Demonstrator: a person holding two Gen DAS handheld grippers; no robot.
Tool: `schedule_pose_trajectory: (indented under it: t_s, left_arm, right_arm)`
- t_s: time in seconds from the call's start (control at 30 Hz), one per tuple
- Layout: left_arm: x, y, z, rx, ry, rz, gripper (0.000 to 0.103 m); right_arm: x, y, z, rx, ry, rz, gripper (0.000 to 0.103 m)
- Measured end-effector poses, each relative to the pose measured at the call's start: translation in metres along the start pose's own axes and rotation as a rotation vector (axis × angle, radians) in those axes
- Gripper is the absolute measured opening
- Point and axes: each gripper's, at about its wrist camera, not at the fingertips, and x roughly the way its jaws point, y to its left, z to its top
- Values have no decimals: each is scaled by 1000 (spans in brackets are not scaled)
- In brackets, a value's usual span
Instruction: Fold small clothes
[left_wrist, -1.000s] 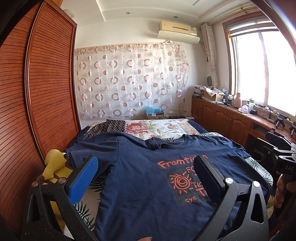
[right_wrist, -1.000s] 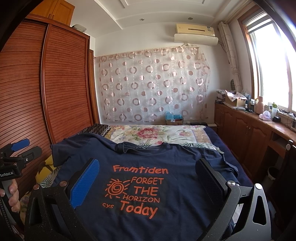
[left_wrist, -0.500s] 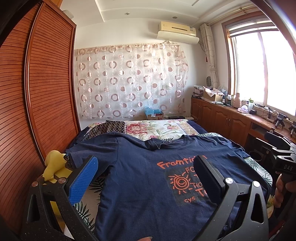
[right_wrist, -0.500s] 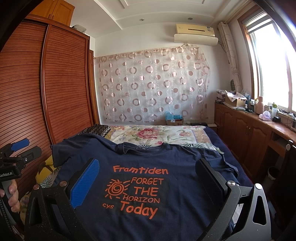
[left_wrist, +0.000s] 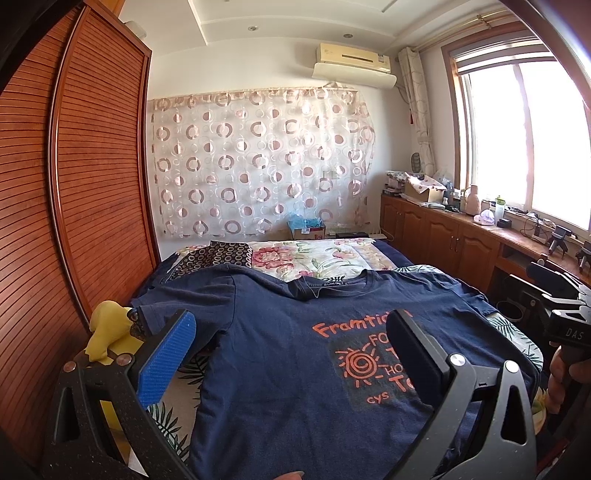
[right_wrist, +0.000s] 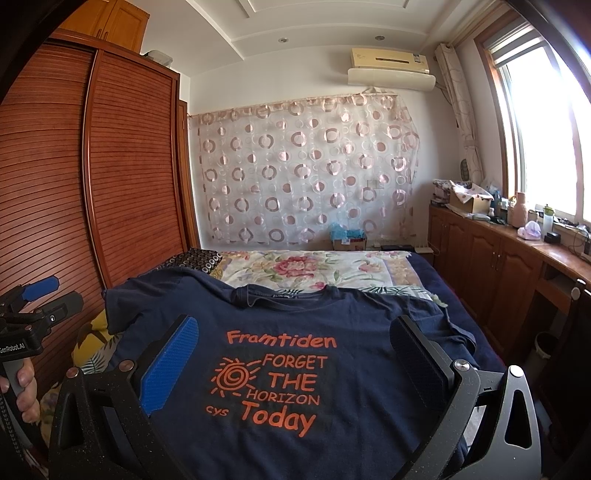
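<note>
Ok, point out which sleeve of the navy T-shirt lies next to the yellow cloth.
The sleeve on the wardrobe side of the T-shirt; its cuff meets the yellow cloth. The other sleeve lies toward the window.

Both views look forward from low at the bed's (left_wrist: 317, 254) foot toward the curtain (left_wrist: 258, 166). The left one sits nearer the wardrobe (left_wrist: 74, 192), the right nearer the window (right_wrist: 535, 122). Both share the shirt (right_wrist: 295, 369), close under the lens.
</note>
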Motion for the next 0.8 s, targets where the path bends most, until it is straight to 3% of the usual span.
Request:
schedule_pose_trajectory:
  t_s: [0.43,0.8]
  left_arm:
    - [-3,1,4,0,3,0,103]
    - [9,8,13,-17,74,9,103]
  right_arm:
    - [-1,1,0,-2,0,2,103]
    - [24,-2,-8,7,68,20,103]
